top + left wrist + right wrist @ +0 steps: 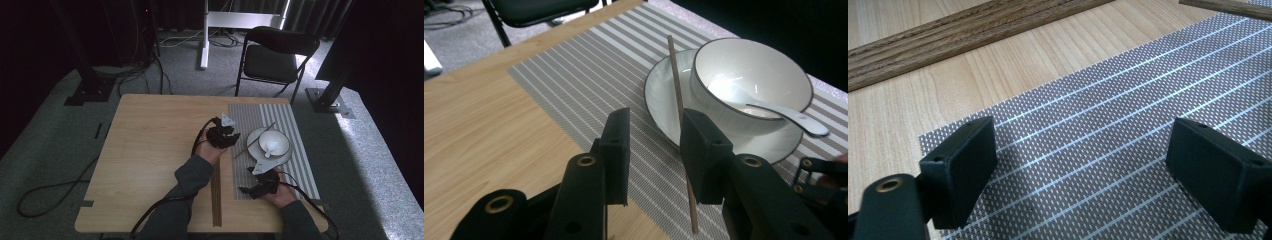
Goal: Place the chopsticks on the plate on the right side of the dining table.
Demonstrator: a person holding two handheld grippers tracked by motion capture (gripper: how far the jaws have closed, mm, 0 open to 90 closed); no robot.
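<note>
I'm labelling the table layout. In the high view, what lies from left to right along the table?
Bare table → left gripper → chopstick → bowl with spoon → placemat's right edge.

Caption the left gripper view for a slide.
Left gripper, open, beside a chopstick leaning on the plate that holds a bowl and spoon.

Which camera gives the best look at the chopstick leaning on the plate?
The left gripper view: the chopstick runs close-up from the mat over the plate rim. The high view shows it small and thin. The right gripper view catches one end at its top edge.
</note>
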